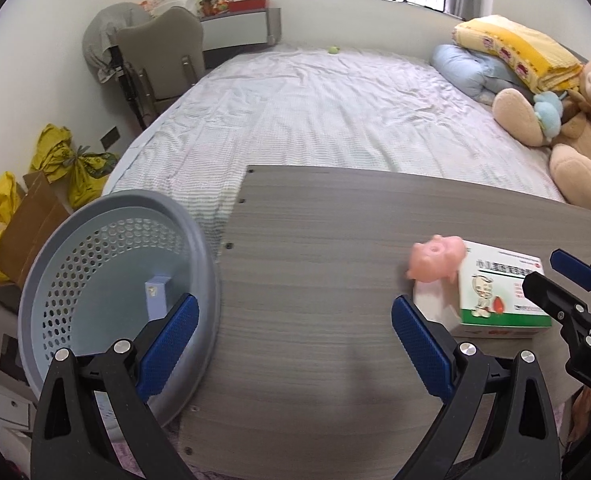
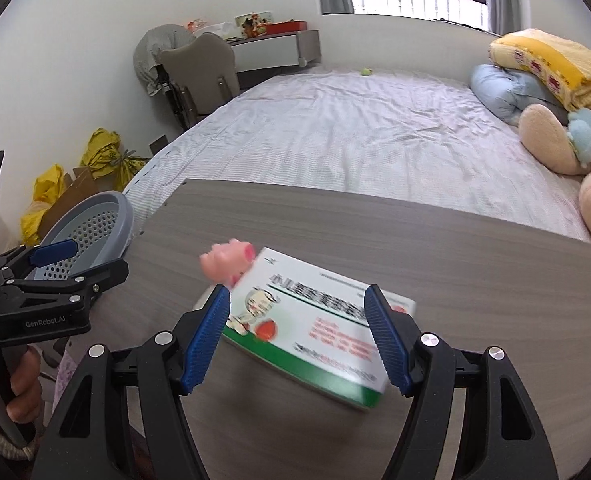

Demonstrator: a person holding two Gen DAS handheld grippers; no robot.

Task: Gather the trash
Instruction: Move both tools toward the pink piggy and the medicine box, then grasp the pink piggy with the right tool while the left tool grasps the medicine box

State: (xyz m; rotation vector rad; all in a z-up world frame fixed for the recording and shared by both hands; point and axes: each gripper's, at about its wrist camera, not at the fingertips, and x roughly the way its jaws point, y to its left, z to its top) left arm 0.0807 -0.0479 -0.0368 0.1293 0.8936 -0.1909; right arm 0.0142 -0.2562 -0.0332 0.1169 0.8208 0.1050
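Observation:
A white and green medicine box point(image 2: 315, 320) lies on the grey wooden board point(image 2: 455, 264), with a pink pig toy point(image 2: 227, 262) at its far left corner. My right gripper point(image 2: 299, 336) is open, its blue pads on either side of the box; whether they touch it I cannot tell. The box point(image 1: 499, 300) and pig point(image 1: 437, 262) also show in the left wrist view, with the right gripper point(image 1: 567, 280) beside them. My left gripper point(image 1: 295, 344) is open and empty over the board point(image 1: 315, 240). A grey perforated basket point(image 1: 107, 248) at the left holds a small blue box point(image 1: 157, 296).
The board lies on a bed point(image 1: 335, 112) with a striped sheet. A teddy bear point(image 1: 575, 128), pillow and folded yellow blanket point(image 1: 519, 52) sit at the right. Yellow bags point(image 1: 75, 168) and cardboard lie on the floor at the left. A chair point(image 1: 159, 56) stands beyond.

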